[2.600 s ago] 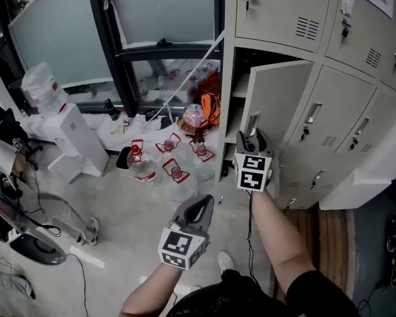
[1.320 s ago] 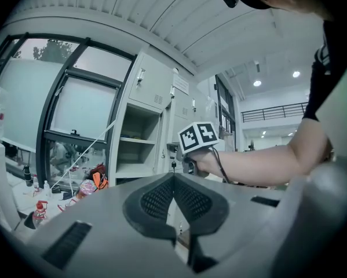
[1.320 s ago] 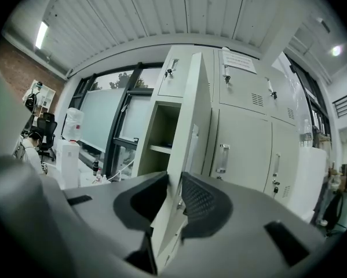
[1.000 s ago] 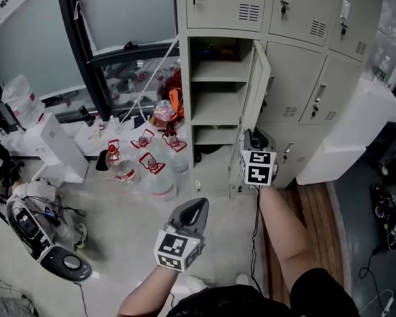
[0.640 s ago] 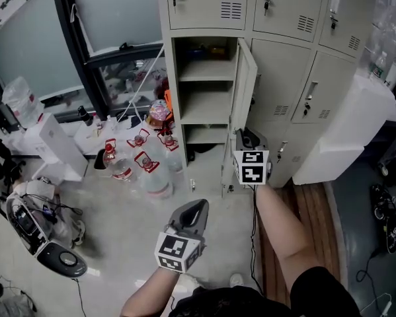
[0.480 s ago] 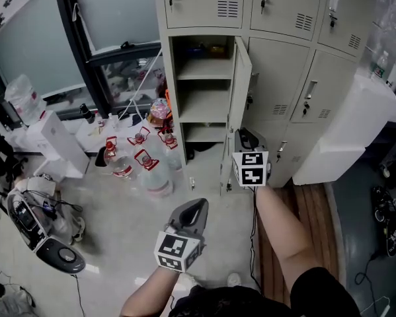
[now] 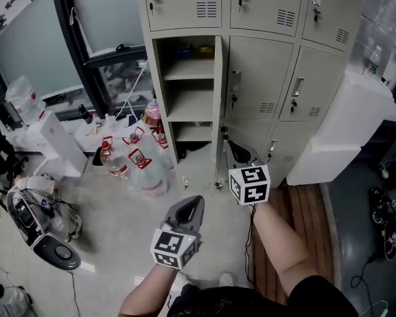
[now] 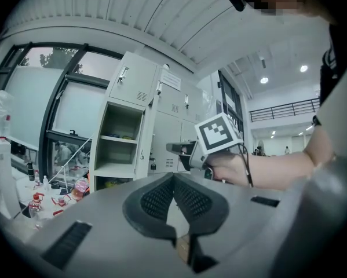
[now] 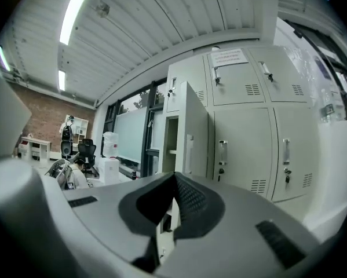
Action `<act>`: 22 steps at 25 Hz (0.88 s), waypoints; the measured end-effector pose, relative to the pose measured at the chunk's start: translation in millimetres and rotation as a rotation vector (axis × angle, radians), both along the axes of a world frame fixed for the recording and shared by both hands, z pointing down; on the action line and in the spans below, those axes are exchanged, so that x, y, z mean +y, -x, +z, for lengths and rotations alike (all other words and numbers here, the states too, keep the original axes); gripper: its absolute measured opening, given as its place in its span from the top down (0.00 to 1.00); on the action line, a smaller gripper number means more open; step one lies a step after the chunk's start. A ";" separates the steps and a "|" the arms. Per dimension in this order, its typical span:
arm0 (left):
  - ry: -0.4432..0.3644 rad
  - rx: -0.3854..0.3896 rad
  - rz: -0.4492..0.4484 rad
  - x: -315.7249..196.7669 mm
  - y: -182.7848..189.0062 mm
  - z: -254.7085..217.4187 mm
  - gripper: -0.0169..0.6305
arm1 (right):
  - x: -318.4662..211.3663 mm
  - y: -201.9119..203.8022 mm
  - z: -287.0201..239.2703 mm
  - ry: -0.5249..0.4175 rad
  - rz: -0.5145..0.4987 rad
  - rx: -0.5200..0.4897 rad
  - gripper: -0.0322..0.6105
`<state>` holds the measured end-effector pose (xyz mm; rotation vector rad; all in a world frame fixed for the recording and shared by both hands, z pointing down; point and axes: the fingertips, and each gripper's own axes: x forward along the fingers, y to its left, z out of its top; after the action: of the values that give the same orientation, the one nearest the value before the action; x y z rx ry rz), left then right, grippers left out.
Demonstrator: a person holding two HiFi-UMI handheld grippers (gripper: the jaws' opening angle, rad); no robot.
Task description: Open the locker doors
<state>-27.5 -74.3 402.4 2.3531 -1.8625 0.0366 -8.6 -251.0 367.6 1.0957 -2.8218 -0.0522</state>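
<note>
Locker door (image 9: 193, 120) open, left tool (image 8: 174, 175) closed, right tool (image 9: 174, 175) just closed, both empty

Your matt grey plastic left gripper (image 7: 192, 203) has dark, rubbery, finely dimpled pads (image 8: 157, 199) lining its jaws. The tall beige lockers (image 7: 260, 78) ahead of you are smooth painted sheet metal with a dull satin sheen. The clear water bottles (image 7: 149, 177) are glossy plastic, standing on a smooth pale-grey floor (image 7: 112, 230). Reddish wooden planks (image 7: 307, 210) lie at your right.
</note>
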 end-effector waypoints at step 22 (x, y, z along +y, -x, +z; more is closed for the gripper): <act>-0.011 0.016 -0.113 6.6 -39.9 -1.9 0.97 | 89.7 -72.4 25.4 0.041 -0.179 0.027 0.95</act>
<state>12.4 -67.7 400.5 2.2436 -1.9899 -0.0053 63.8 -161.4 393.0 0.8247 -2.8750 -0.0238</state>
